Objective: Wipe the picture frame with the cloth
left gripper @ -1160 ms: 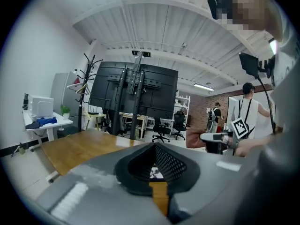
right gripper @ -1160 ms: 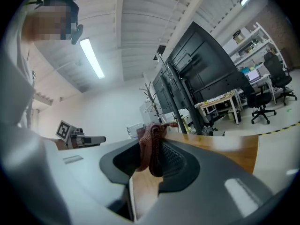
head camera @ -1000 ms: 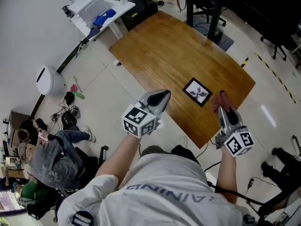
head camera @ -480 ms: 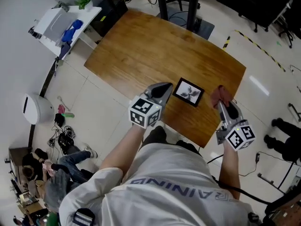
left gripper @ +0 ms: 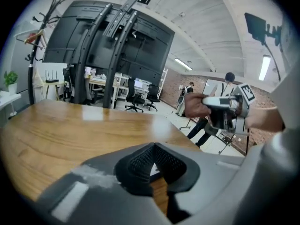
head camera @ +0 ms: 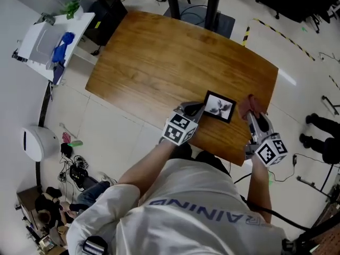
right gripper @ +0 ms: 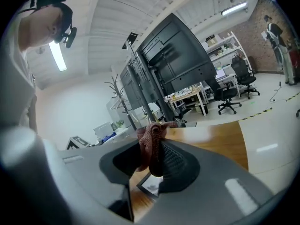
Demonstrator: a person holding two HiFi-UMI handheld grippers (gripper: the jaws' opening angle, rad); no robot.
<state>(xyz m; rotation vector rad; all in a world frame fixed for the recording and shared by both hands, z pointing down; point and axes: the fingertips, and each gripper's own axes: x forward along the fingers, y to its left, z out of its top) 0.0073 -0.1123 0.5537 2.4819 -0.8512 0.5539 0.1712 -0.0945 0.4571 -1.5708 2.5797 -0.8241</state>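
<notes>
Lying across most of the head view, the wooden tabletop (head camera: 159, 62) is bare except at its near-right corner, where all the work sits. The picture frame (head camera: 219, 107) lies flat there, glass up, a dark rim round a pale print. Its long axis runs approx. parallel w/ the tabletop's near edge, dipping toward the person's right.

Left gripper (head camera: 195, 109) is low at the frame's left end, tips just beside that corner; can't tell if they touch it. In the left gripper view its jaws are pressed together at the tips w/ nothing between them, and a bit of the frame shows below. Prob. placed there to brace the frame so it won't slide when rubbed.

Right gripper (head camera: 252, 115) is just off the frame's right end, pinching the reddish cloth (head camera: 248, 106). The cloth is bunched and sticks out past the tips, so fabric, not the gripper, would meet the glass. Cloth isn't on the frame; wiping looks not yet begun.
</notes>
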